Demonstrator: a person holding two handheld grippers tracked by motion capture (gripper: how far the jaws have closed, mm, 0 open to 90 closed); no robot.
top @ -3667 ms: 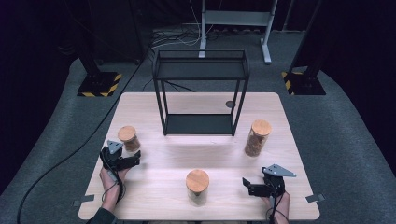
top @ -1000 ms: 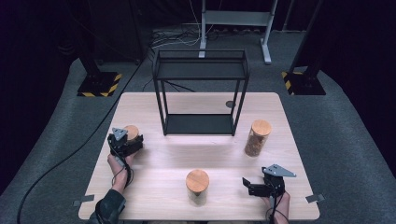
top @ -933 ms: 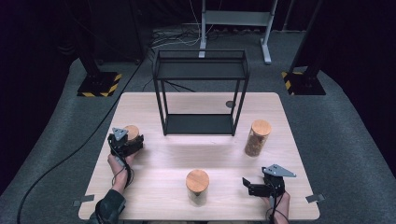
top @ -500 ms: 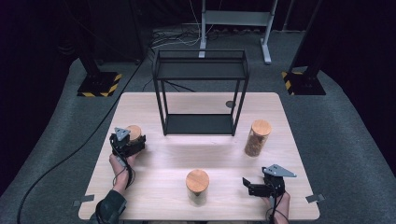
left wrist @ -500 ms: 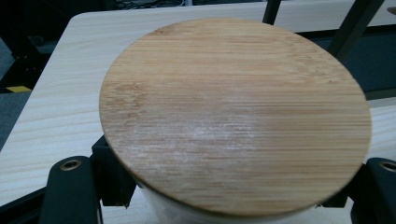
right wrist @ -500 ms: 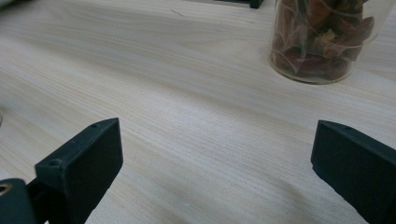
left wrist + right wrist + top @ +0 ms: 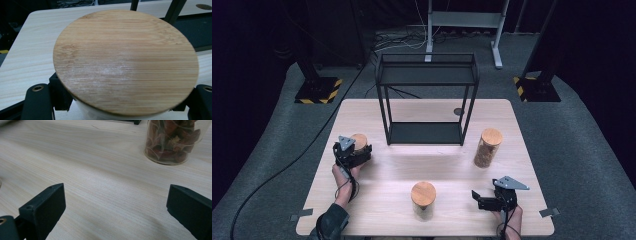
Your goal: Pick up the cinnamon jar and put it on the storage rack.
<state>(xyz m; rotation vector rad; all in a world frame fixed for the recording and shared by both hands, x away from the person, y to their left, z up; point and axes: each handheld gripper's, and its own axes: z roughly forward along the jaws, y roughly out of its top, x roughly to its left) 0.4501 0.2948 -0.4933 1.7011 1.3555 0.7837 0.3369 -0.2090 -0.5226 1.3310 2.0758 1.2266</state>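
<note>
From the high view, three glass jars with round bamboo lids stand on the pale wooden worktop (image 7: 377, 175). The left jar (image 7: 360, 142) stands near the worktop's left edge, in front of and to the left of the black wire shelf (image 7: 426, 100). The left claw (image 7: 354, 152) is clamped on it from the near side. The middle jar (image 7: 423, 199) stands near the front edge, and the tall jar (image 7: 488, 147) stands on the right, beside the shelf's right front leg. The shelf is the single one of its kind, with two tiers. The right claw (image 7: 478, 199) rests low at the front right, pointing toward the middle jar and well apart from it. A dark round hole (image 7: 458, 111) shows in the worktop behind the shelf's right leg.

In the left gripper view, the jar's lid (image 7: 125, 60) is a flat disc of light bamboo with fine horizontal grain and a paler worn patch near its middle. The clear glass wall shows just below its rim. The two black jaws sit against the jar on either side, under the lid's overhang.

In the right gripper view, the jaws stand wide apart over bare wood, with nothing between them. The base of the tall jar (image 7: 172, 142) shows at the upper right, holding dark reddish dried pieces.
</note>
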